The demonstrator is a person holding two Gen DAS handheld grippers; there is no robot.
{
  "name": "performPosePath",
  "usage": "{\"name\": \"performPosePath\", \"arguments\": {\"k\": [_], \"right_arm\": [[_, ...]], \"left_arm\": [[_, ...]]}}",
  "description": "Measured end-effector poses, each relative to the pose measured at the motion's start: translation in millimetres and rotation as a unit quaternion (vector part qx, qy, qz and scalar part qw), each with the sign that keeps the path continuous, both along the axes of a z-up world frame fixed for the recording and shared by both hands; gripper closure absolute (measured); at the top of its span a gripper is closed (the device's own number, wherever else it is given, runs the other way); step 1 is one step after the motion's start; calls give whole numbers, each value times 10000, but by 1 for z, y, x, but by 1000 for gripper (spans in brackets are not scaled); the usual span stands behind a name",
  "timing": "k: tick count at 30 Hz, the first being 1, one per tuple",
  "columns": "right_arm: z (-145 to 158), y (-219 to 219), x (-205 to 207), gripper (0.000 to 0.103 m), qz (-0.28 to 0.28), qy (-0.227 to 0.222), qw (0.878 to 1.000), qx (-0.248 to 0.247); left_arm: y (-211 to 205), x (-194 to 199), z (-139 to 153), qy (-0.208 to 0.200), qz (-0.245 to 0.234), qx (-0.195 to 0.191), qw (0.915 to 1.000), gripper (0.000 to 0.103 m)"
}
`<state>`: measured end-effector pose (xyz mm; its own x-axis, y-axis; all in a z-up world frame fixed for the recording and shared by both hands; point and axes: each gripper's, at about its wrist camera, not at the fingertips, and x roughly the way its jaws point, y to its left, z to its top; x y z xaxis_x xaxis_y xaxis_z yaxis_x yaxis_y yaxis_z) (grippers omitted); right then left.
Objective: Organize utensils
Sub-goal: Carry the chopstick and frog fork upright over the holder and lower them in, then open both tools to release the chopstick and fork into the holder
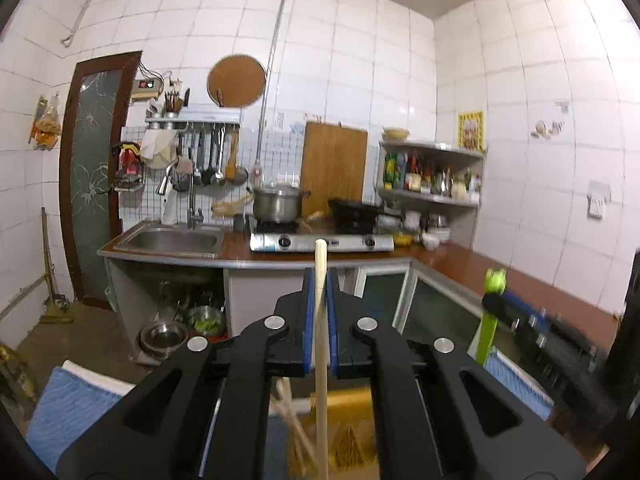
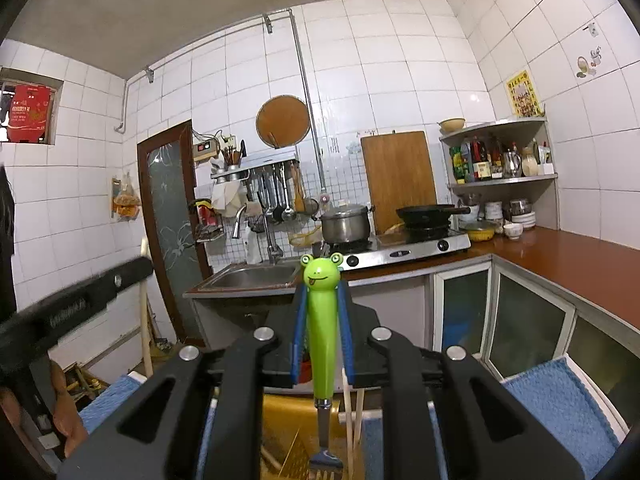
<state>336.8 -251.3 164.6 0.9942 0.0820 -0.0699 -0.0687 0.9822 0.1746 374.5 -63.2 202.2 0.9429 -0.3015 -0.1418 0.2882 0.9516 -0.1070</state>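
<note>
My left gripper is shut on a pale wooden chopstick, held upright with its end sticking up past the fingertips. My right gripper is shut on a fork with a green frog-shaped handle; its metal tines point down. The right gripper with the green handle also shows at the right of the left wrist view. Below both grippers lie a yellow patterned container and more chopsticks, over a blue cloth.
Across the room a brown counter carries a steel sink, a gas stove with a steel pot and a black wok. A corner shelf holds bottles. Utensils hang on a wall rack.
</note>
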Motion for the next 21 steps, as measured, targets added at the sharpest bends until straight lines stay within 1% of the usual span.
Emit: {"name": "performPosePath", "arguments": {"k": [2,4,6,8,12,17,21], "right_arm": [[-9,-2,12,88,-14,-100,9999,49],[-17,-3,23,88,-7,-86,9999,128],[-27,-3,32,88,0,-54,9998,179],[-38,-2,40,88,-23,-56,9999,128],[-59,-4,49,88,-15,12,9998,217],[-84,4,48,88,25,168,9998,-35],[-95,6,44,88,20,238,9996,-172]], "left_arm": [[-6,8,-1,-153,66,-60,9998,99],[-12,22,-7,-217,40,-103,9997,99],[-19,33,-17,-175,38,-106,9998,99],[-23,41,-30,-130,47,-57,9999,99],[-26,53,-62,44,87,14,10000,99],[-26,58,-88,136,109,114,9998,99],[-21,55,-94,84,73,29,9999,99]]}}
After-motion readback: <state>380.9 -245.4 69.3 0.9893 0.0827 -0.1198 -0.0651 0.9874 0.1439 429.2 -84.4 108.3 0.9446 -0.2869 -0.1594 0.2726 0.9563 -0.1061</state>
